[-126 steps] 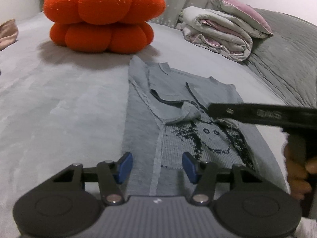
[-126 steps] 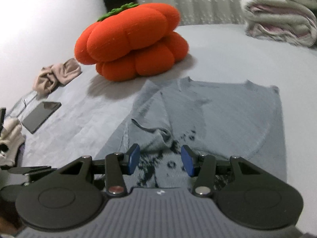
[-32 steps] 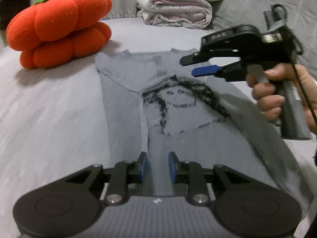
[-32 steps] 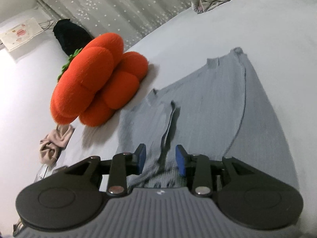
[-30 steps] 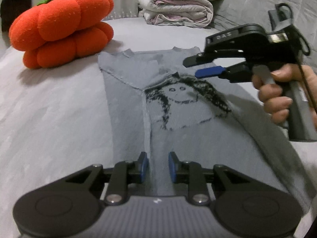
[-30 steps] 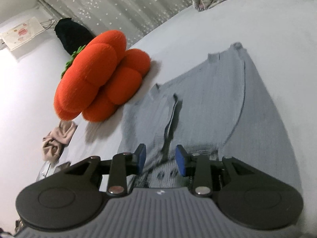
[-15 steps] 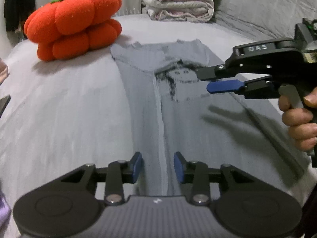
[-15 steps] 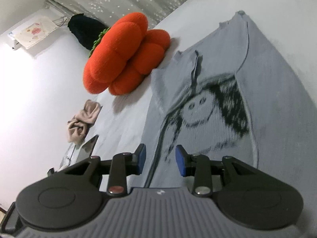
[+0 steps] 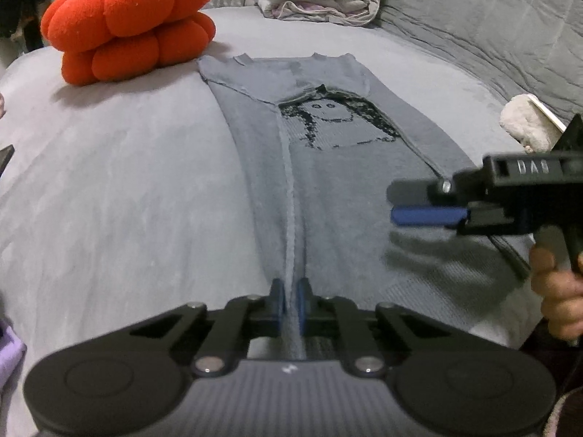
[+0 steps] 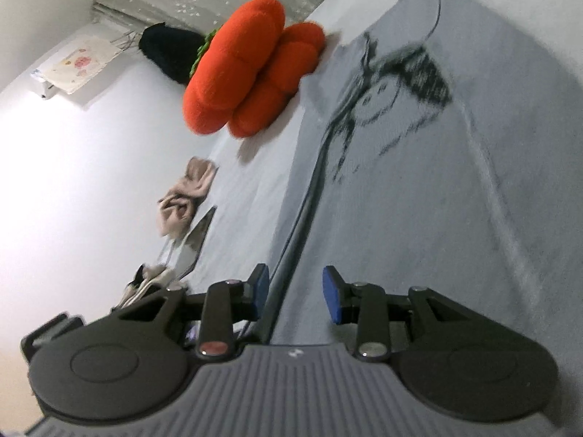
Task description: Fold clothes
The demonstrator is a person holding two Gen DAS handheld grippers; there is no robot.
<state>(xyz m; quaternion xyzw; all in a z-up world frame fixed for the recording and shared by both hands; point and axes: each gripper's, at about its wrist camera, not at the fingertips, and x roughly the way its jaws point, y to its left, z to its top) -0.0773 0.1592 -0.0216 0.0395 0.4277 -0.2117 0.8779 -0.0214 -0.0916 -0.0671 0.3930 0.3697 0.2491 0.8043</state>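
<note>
— Grey knit: where is the sweater (image 9: 328, 189) found?
— It is spread lengthwise along the bed (image 9: 127, 189), its near hem seam pinched by the nearly closed left gripper (image 9: 290, 304).
— And further right?
— The right gripper (image 10: 296, 291) is held wide apart above the fabric's near right edge; nothing is gripped. An orange pumpkin cushion (image 9: 127, 18) is seen by the far left corner.

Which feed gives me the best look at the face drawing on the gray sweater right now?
The left wrist view: the face drawing sits upright and sharp on the gray sweater, unobstructed. The right wrist view shows the drawing too, but tilted and motion-blurred.
</note>
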